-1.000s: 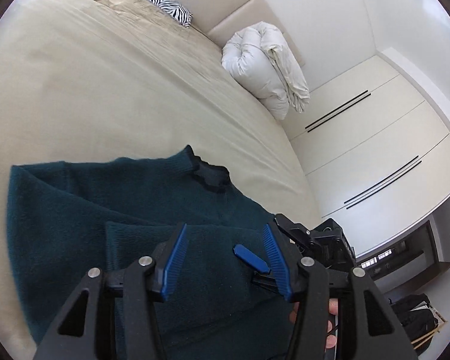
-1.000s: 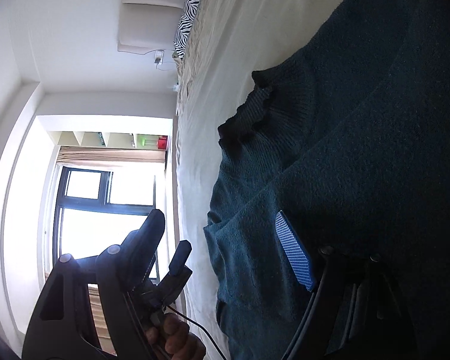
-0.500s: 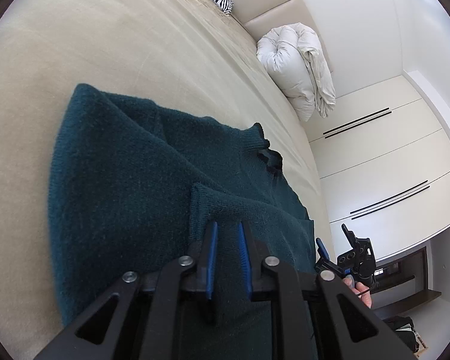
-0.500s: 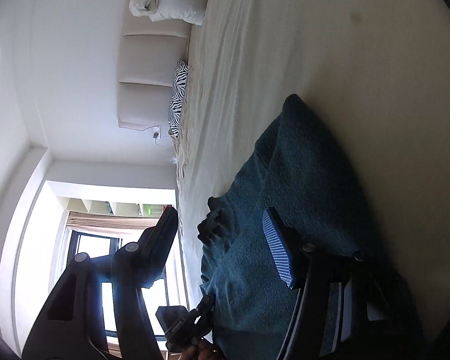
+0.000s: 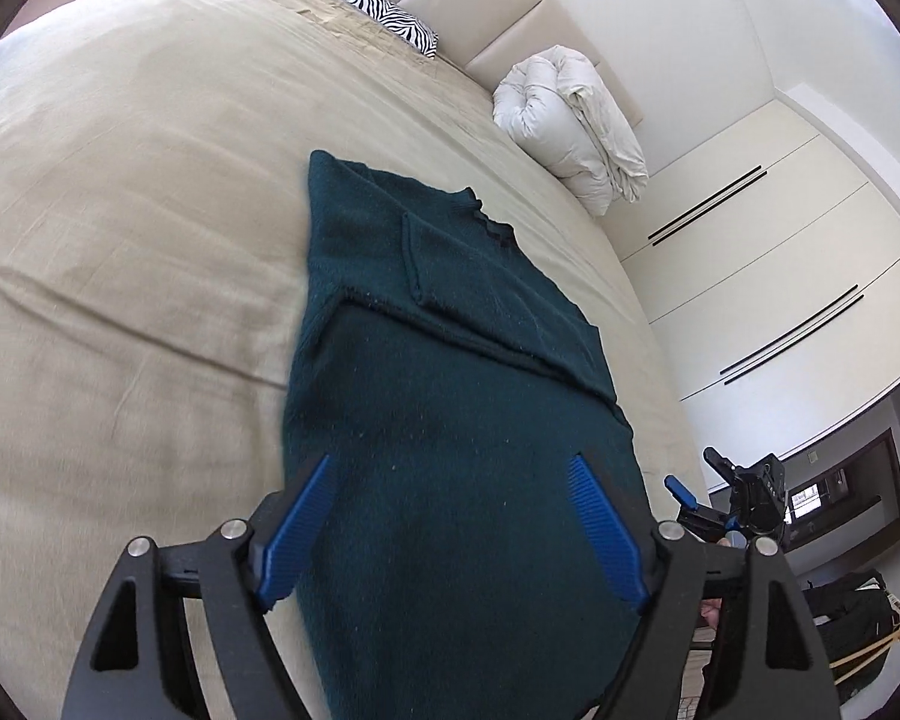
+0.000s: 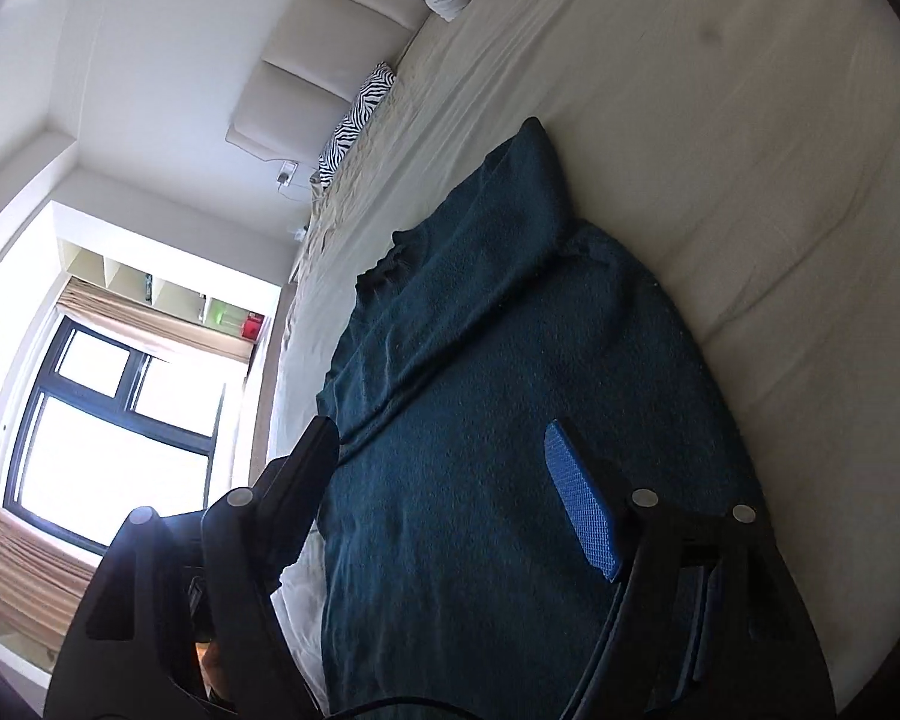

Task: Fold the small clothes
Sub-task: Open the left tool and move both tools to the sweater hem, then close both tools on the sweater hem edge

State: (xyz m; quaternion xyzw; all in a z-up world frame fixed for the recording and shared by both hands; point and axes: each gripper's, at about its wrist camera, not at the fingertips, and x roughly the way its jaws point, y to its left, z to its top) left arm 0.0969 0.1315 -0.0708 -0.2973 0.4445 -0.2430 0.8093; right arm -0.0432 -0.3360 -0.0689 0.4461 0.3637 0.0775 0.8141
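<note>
A dark teal sweater (image 5: 450, 420) lies flat on the beige bed (image 5: 120, 240), stretching straight ahead of the left hand-held gripper (image 5: 450, 516) toward the headboard. Its sleeves are folded in over the body, so the garment forms a long narrow strip, with the dark collar (image 5: 489, 225) at the far end and a folded cuff edge just short of it. The near part of the sweater passes below and between the left hand-held gripper's blue pads (image 5: 297, 531). The jaws stand wide and are opening, with the knit under the gap but neither pad pressing on it.

The right hand-held gripper (image 6: 444, 480) sits over the same sweater (image 6: 510, 420) at its near end, rolled so that the bed appears tilted. Its jaws are also wide and opening; one blue pad (image 6: 579, 501) hovers above the fabric, the other finger is a dark shape at the sweater's edge, and nothing is clamped. In the left wrist view, the right hand-held gripper (image 5: 732, 501) shows off to the right of the sweater, beyond the bed's edge.

Far ahead of both tools, a zebra-print pillow (image 5: 375, 0) lies by the headboard, and a rolled white duvet (image 5: 570, 120) sits beside it. White wardrobe doors (image 5: 780, 240) stand to the right of the left hand-held gripper; a bright window (image 6: 108, 420) lies to the left of the right one.
</note>
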